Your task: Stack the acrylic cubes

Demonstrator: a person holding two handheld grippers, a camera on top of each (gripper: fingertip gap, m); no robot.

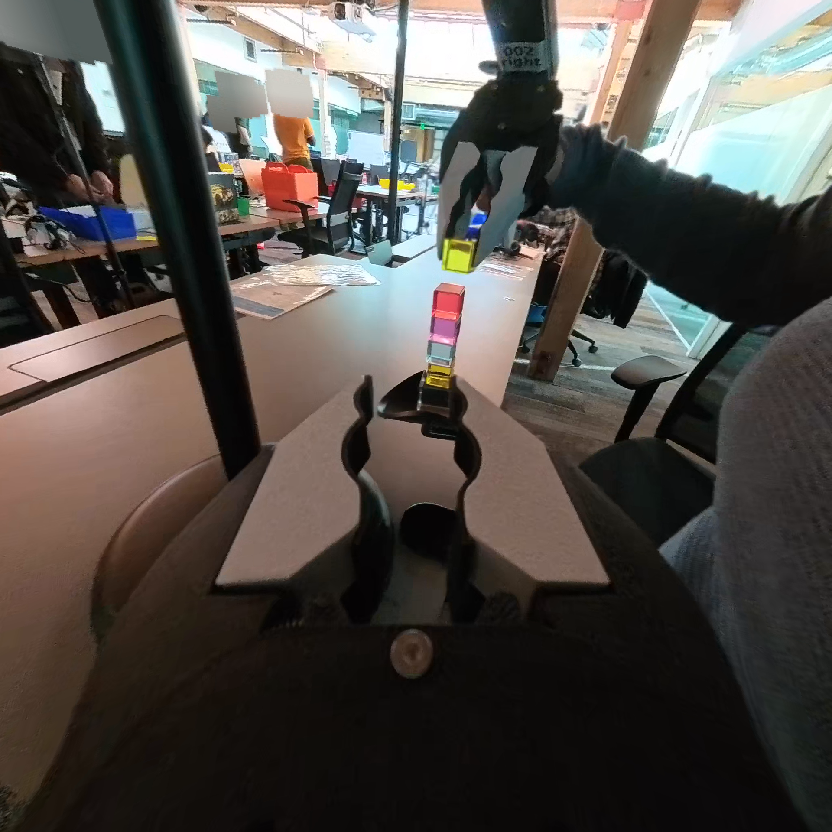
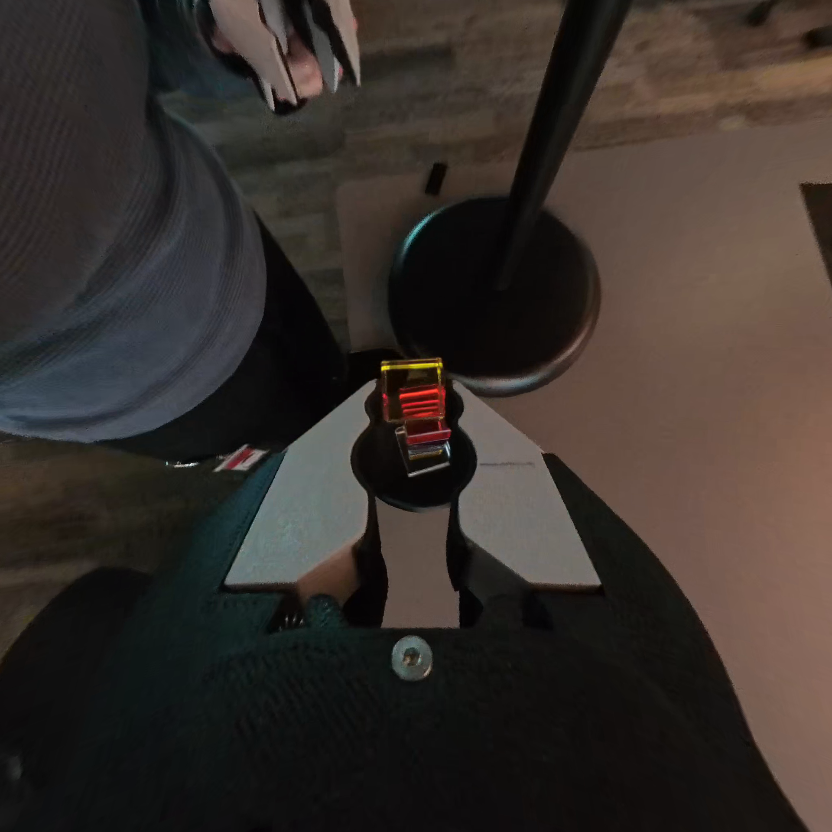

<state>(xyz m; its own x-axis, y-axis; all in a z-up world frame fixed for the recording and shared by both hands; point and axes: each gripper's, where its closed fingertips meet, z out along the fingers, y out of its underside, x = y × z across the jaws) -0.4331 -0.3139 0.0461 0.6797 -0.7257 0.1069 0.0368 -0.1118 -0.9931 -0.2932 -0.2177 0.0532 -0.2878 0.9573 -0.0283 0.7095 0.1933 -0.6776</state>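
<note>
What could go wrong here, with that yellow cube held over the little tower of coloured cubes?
The tower is one cube wide and its cubes sit slightly offset, so a nudge might topple it. The yellow cube in the right tool hangs above the red top cube, a little to one side; set down off-centre, it could slide off. The small black dish under the tower stands near the table edge.

The left gripper's right fingertip (image 1: 468, 396) hides the bottom cube (image 1: 436, 396) of the stack. The person's sleeve (image 1: 675, 234) runs off the frame edge. The distant left gripper (image 2: 306, 85) appears blurred, jaws perhaps apart.
</note>
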